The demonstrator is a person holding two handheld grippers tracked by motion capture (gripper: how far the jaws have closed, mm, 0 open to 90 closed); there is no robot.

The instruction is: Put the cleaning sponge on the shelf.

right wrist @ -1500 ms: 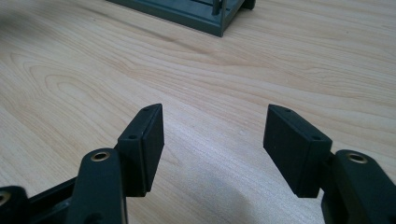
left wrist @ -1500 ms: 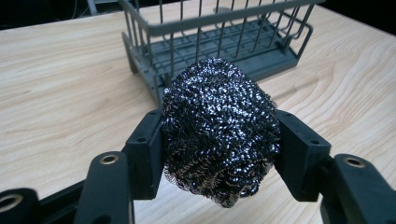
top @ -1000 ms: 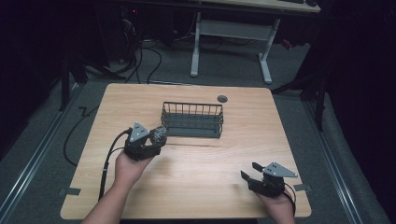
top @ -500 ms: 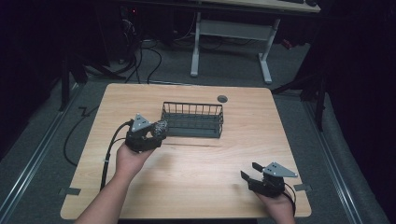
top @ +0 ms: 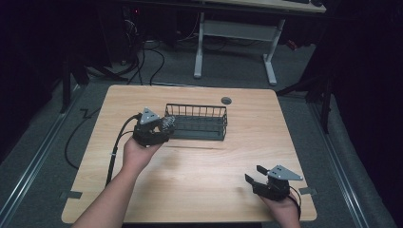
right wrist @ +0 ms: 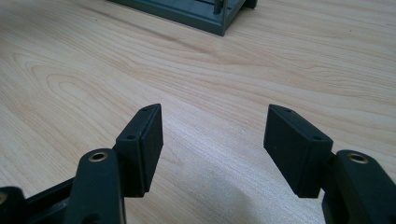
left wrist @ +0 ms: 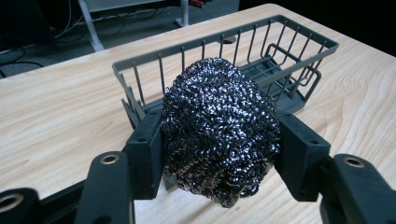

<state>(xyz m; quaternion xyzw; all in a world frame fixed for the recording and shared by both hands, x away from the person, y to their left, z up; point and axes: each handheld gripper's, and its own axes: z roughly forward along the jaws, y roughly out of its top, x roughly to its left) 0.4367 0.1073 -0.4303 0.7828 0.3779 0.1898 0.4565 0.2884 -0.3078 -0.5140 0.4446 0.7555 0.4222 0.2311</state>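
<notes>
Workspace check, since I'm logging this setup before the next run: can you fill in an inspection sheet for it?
Surface: light wooden table, with a round grommet near the far edge.
Job's things: steel wool scourer; empty grey wire basket standing on the table.
Clutter: nothing seen.
Grippers: left hand-held gripper shut on the scourer, held at the basket's near left end; right hand-held gripper open, low over bare table at the near right.
Cables: black cable trails from the left hand-held gripper off the table's near left side.
Surroundings: dark room, grey floor, white desk frame beyond the table.
</notes>
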